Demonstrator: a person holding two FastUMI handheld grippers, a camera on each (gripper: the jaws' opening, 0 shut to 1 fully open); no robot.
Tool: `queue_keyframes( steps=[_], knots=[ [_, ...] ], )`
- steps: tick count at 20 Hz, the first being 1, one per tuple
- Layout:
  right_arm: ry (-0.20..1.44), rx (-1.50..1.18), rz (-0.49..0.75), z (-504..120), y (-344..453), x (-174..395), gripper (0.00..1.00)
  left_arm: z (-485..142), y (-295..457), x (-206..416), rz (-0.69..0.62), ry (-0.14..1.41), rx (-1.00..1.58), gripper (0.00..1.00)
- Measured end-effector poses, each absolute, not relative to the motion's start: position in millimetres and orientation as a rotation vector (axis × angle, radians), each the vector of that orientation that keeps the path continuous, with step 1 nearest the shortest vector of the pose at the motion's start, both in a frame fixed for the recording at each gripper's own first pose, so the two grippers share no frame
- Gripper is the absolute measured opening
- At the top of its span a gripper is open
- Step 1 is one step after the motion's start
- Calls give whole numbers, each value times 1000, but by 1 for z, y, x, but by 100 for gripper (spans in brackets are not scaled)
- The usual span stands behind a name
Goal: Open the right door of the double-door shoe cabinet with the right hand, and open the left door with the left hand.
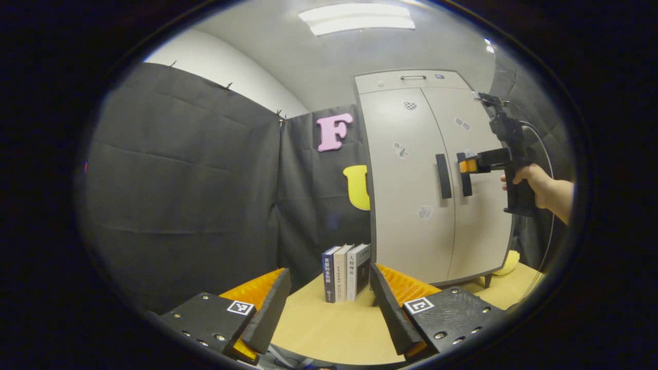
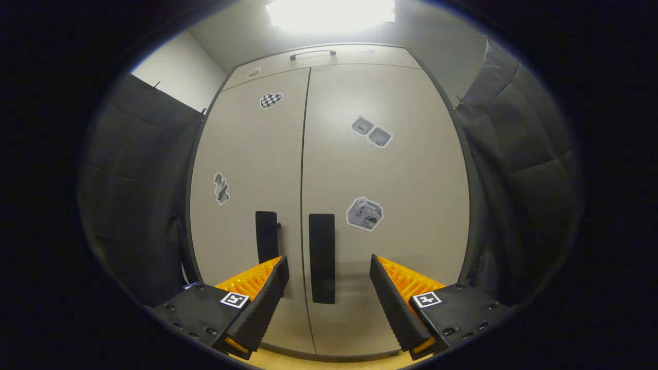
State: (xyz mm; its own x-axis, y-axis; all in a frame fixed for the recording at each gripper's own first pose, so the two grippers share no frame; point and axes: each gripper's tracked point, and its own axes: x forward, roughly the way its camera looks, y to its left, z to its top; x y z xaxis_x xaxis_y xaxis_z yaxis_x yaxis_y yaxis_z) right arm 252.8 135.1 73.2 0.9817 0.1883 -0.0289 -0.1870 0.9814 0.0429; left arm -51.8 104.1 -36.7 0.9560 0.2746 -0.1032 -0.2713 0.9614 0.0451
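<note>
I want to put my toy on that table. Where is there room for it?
The bare patch is the tabletop in front of the three books, left of the cabinet. It is crowded by the cabinet's far foot, where a yellow thing lies, and at the door handles, where the right gripper hovers.

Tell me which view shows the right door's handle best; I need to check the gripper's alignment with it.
The right gripper view: the right door's handle stands large, head-on, between the open fingers of the right gripper. The left gripper view shows the handle small, far off, with the right gripper at it.
</note>
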Motion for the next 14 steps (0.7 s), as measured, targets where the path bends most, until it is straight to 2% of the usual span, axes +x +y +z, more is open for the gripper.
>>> queue_keyframes(
  steps=[4, 5, 6, 10, 11, 12, 14],
  knots=[
    [77, 46, 189, 61, 143, 272, 96, -42, 110, -54, 309, 122, 31, 90],
    [91, 58, 190, 59, 145, 275, 92, -44, 112, -56, 315, 128, 29, 90],
    [97, 67, 188, 59, 147, 279, 82, -44, 115, -61, 322, 132, 29, 90],
    [110, 43, 183, 59, 149, 295, 69, -46, 124, -77, 349, 141, 30, 90],
    [123, 38, 189, 58, 152, 298, 69, -47, 125, -78, 355, 142, 29, 90],
    [136, 35, 192, 56, 154, 301, 74, -46, 126, -79, 359, 141, 29, 90],
    [168, 31, 190, 52, 156, 305, 74, -46, 128, -81, 364, 140, 27, 90]
  ],
)
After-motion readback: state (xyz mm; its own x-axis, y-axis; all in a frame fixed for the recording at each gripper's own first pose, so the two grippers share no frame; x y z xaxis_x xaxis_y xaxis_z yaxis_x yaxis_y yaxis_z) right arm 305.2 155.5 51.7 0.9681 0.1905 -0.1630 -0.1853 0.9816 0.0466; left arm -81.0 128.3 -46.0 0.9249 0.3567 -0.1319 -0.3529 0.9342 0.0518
